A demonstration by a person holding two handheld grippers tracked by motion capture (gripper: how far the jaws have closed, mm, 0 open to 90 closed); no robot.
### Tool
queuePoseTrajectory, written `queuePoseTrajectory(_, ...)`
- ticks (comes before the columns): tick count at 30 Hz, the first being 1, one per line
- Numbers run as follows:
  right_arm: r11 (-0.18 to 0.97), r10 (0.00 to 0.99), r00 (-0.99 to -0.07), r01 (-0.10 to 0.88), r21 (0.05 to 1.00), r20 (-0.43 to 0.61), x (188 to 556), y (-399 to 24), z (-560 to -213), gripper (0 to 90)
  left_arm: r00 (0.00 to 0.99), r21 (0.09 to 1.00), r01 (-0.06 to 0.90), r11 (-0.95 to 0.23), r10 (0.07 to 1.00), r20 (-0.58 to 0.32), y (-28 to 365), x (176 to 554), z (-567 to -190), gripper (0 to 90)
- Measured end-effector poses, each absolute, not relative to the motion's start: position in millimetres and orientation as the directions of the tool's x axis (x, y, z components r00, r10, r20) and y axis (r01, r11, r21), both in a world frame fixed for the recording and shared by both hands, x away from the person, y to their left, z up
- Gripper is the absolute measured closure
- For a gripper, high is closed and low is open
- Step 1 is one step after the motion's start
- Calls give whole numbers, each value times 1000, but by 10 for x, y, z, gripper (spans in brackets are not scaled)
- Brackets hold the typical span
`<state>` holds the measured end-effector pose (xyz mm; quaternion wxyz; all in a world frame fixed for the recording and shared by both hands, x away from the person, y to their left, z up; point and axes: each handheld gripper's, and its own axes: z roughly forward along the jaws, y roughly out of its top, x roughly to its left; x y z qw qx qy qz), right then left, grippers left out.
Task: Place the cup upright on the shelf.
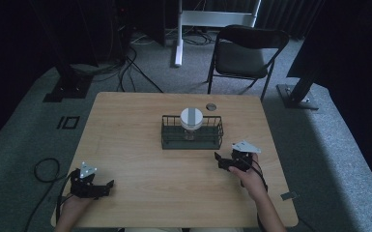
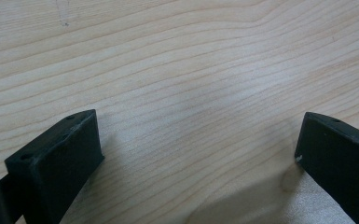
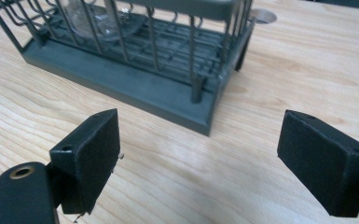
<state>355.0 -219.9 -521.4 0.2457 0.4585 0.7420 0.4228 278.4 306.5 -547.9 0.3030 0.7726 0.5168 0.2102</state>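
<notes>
A dark wire rack (image 1: 192, 137) stands at the middle of the wooden table (image 1: 140, 159), with a clear glass jar with a white lid (image 1: 192, 119) inside it. In the right gripper view the rack (image 3: 168, 88) lies just ahead and the glass (image 3: 93, 21) shows at its top left. My right gripper (image 1: 224, 162) is open, near the rack's front right corner, nothing between its jaws. My left gripper (image 1: 104, 186) rests open near the table's front left edge, over bare wood (image 2: 191, 93).
A small round metal cap (image 1: 211, 106) lies on the table behind the rack. A black folding chair (image 1: 244, 53) and a white stand leg (image 1: 178, 43) are on the carpet beyond the table. Cables (image 1: 46, 169) trail on the floor at left.
</notes>
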Motion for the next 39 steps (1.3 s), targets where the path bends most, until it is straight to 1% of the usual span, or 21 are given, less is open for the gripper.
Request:
queuePoseTrajectory(13, 223, 916, -402, 509, 831, 1, 3506, -2396, -5382, 128, 378, 685, 671, -283, 926, 12, 3066, 2784, -5479, 6)
queuePoseTrajectory(22, 232, 928, -371, 531, 815, -23, 3499, -2480, -5431, 128, 378, 685, 671, -283, 926, 12, 3066, 2784, -5479, 6)
queuePoseTrajectory(27, 207, 943, -332, 549, 809, -16, 3500, -2523, -5456, 128, 378, 685, 671, -283, 926, 12, 3066, 2784, -5478, 6)
queuePoseTrajectory(32, 169, 963, -270, 578, 798, -8, 3506, -2552, -5471, 128, 378, 685, 671, -283, 926, 12, 3066, 2784, -5479, 6)
queuePoseTrajectory(36, 162, 974, -227, 606, 779, -26, 3513, -2588, -5480, 128, 378, 685, 671, -283, 926, 12, 3066, 2784, -5479, 6)
queuePoseTrajectory(39, 156, 975, -219, 611, 776, -23, 3514, -2594, -5481, 128, 378, 685, 671, -283, 926, 12, 3066, 2784, -5479, 6)
